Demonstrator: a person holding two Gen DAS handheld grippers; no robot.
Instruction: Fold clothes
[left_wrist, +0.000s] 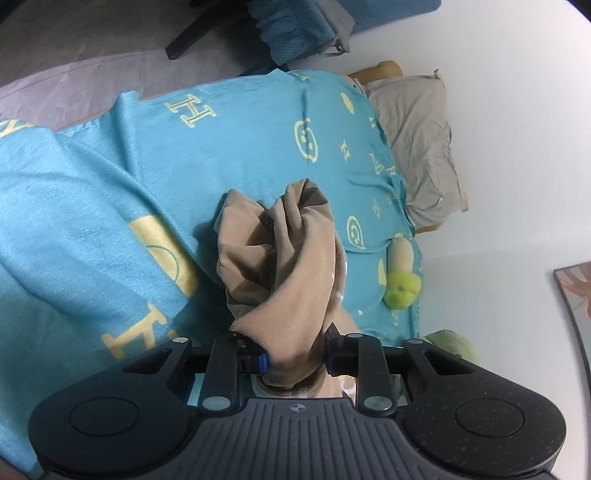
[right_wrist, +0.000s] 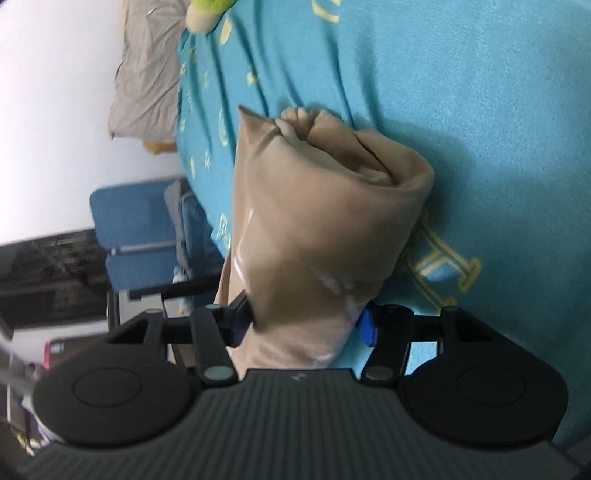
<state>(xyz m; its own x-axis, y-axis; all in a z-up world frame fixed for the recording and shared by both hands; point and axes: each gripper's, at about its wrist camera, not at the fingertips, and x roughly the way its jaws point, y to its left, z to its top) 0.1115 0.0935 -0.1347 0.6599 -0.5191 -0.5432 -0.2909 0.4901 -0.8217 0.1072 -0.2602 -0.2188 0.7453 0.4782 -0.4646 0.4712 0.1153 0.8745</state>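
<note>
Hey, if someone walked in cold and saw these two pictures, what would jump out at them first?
A bunched tan garment fills the middle of both views, pinched in the jaws of the left gripper and right gripper. Under it spreads a bright turquoise blanket printed with yellow letters. At its far edge lie a grey pillow and a green plush toy.

Each camera sits just behind its own tongs and looks forward and down along the fingers, close over a turquoise blanket (left_wrist: 92, 206). Both views are rolled sideways. They share the tan garment (left_wrist: 280, 258) bunched right ahead of the jaws, the grey pillow (left_wrist: 417, 147) beyond, and a green plush toy (left_wrist: 400, 288).
</note>
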